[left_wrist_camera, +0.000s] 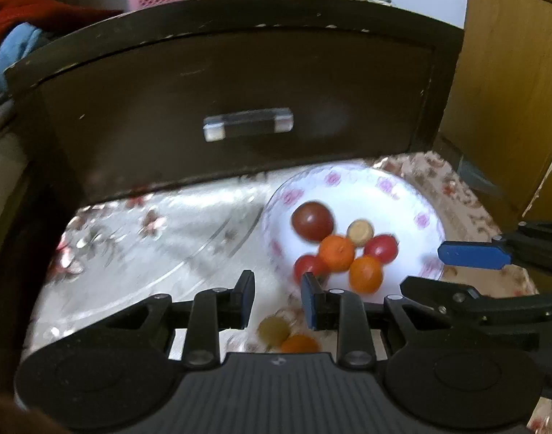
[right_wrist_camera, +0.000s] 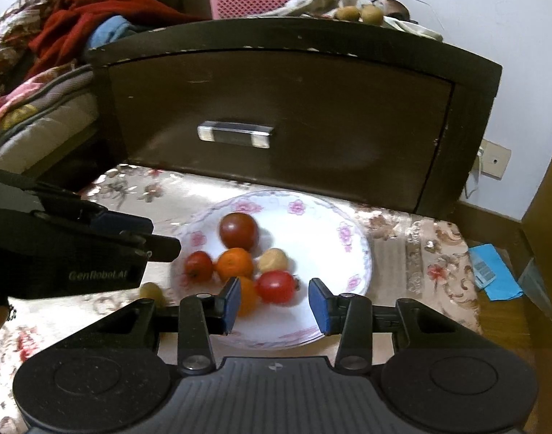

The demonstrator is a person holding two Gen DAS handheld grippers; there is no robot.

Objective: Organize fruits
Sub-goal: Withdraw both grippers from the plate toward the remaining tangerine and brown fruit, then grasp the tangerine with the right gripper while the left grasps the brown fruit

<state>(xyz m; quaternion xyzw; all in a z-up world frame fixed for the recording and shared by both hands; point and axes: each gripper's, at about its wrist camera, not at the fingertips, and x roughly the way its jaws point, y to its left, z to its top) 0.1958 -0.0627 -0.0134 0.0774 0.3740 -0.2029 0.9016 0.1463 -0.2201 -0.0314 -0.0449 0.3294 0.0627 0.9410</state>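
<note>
Fruits [right_wrist_camera: 239,253] sit in the plate [right_wrist_camera: 323,217]; left claw [left_wrist_camera: 277,302] and right claw [right_wrist_camera: 274,302] both hover open, empty.

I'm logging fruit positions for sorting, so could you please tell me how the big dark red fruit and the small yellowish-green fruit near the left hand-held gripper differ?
The dark red fruit lies inside the floral plate; the yellowish-green fruit sits outside it on the patterned cloth. The red one is clearly larger and darker, the green one small and pale. Both are roundish and ungripped.
</note>
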